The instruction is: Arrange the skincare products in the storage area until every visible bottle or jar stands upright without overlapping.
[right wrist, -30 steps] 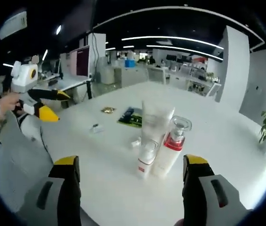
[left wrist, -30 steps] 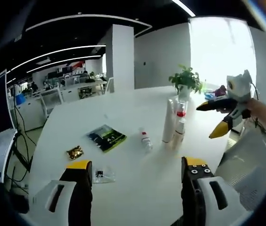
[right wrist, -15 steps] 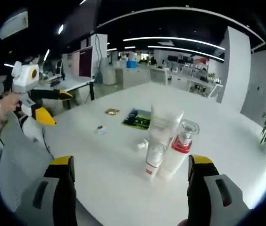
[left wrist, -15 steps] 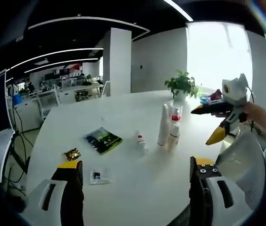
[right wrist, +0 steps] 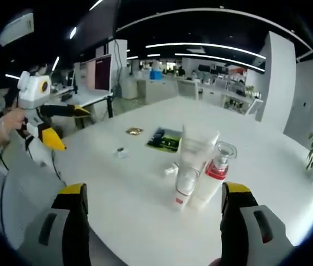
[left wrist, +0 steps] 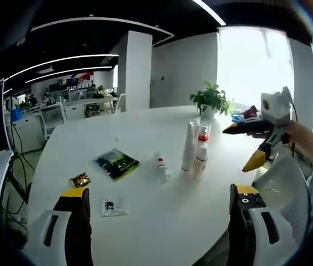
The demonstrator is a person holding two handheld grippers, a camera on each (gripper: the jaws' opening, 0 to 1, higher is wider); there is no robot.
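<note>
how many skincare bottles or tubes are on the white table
3: a white tube standing on its cap, a red-collared pump bottle upright touching it, and a small red-capped bottle lying nearby. More may be hidden behind.

Ahead of our left fingers (left wrist: 156,221) the bench (left wrist: 162,221) lies bare up to a small packet (left wrist: 114,207) just beyond the left finger. Farther out stand a lying bottle (left wrist: 160,165), a dark pouch (left wrist: 116,163) and a gold wrapper (left wrist: 80,179), well apart. The tube (left wrist: 188,146) and pump bottle (left wrist: 201,148) stand touching, upright, with a plant (left wrist: 211,101) behind. Between our right fingers (right wrist: 154,213) the tube and pump bottle block the middle; bare bench flanks them.
</note>
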